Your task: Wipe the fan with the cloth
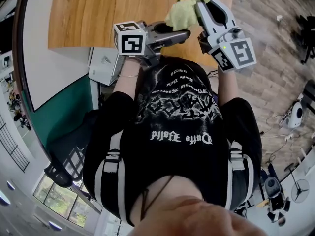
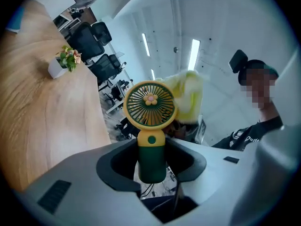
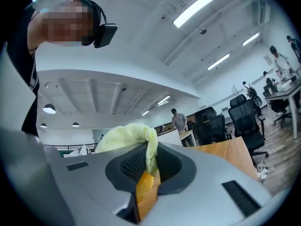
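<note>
**Figure. Both tools raised over the near edge of the tabletop (image 1: 113, 9), fan and cloth brought together.**

The left claw (image 2: 151, 163) was partly closed on the dark green handle of a small handheld fan (image 2: 150, 105). The handle stood upright between the jaws. The round yellow guard, with a flower at its hub, rose clear above them.

The right claw (image 3: 149, 166) was closed on a fold of the yellow-green cloth (image 3: 124, 135), and the loose bulk spilled over one jaw. Below the fold, an orange textured patch showed between the jaws. Whether this belonged to the cloth could not be told.

In the head view, both tools were held in the air in front of the person's chest, above the near edge of the tabletop. The cloth was bunched at the tip of the right claw, just beyond the tip of the left claw.

In the left gripper view, the cloth lay directly behind the fan's guard and to its right. Whether the two were touching could not be told.

A potted plant (image 2: 66, 60) stood on the tabletop, well apart from both tools.

*Progress, as judged.*
- Both pick-ups were complete, since fan and cloth were each secured and off the tabletop.
- The wipe itself appeared to be at its start or in its early strokes, at the rear face of the guard.
- No frame showed dust or a cleaned patch, so how much had been wiped could not be read.
- The front grille, the rim and the handle were presumably left to do, followed by setting both things down.
</note>
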`<state>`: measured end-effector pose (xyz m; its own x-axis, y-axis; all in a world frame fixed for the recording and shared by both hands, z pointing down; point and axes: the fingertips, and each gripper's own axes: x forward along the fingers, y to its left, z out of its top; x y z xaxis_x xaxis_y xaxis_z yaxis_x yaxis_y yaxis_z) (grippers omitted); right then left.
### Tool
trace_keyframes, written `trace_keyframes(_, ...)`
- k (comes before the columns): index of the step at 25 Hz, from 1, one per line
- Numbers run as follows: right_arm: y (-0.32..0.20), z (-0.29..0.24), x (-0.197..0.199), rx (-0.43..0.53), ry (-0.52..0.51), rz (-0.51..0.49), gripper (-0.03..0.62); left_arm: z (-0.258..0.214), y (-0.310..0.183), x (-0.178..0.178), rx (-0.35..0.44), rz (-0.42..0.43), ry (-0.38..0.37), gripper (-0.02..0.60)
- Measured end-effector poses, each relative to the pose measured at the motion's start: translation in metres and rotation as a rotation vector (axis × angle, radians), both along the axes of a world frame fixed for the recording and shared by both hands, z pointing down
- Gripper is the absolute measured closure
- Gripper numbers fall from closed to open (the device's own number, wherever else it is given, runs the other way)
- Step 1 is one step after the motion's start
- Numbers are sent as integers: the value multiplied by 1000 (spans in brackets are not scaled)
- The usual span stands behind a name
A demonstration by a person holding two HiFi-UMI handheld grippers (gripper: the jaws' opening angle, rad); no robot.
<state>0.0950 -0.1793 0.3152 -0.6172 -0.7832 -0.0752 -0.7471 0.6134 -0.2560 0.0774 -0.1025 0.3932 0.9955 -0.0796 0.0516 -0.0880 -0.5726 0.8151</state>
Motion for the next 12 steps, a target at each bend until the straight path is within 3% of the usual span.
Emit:
trace_keyframes(7,-12,15,9,-49,13,30,551,-12,9,0,73,68,20,385)
trace_keyframes(12,-7,42,-1,-87,196,-29,551,-19,7,-3,131,62,37,385)
